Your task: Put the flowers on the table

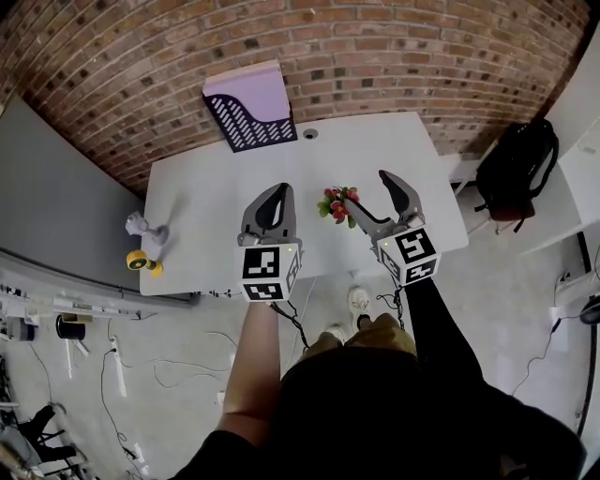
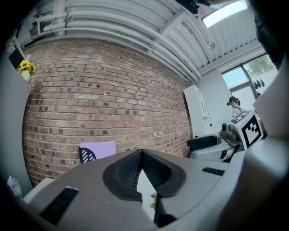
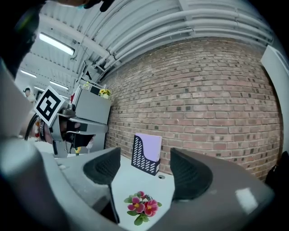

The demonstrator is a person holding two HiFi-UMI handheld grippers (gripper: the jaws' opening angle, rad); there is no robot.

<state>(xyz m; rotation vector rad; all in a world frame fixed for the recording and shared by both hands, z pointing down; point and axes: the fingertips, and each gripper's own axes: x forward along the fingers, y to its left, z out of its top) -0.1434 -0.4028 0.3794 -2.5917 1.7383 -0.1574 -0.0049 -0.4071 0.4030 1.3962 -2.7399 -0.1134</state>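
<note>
Your head camera: high, steeply down on table (image 1: pixel 375 150). Gripper cameras: low, facing brick wall (image 2: pixel 104 90), sharing file holder (image 3: pixel 145 153).

Red brick wall (image 1: pixel 375 56) behind white table (image 1: pixel 375 150), grey floor (image 1: pixel 169 422)

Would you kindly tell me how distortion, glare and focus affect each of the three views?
Head view: strong fisheye bows the brick wall and table edges; flowers look sharp. Left gripper view: ceiling light blown out, corners vignetted dark. Right gripper view: flowers crisp beyond the open right tool, strip lights glaring.
</note>
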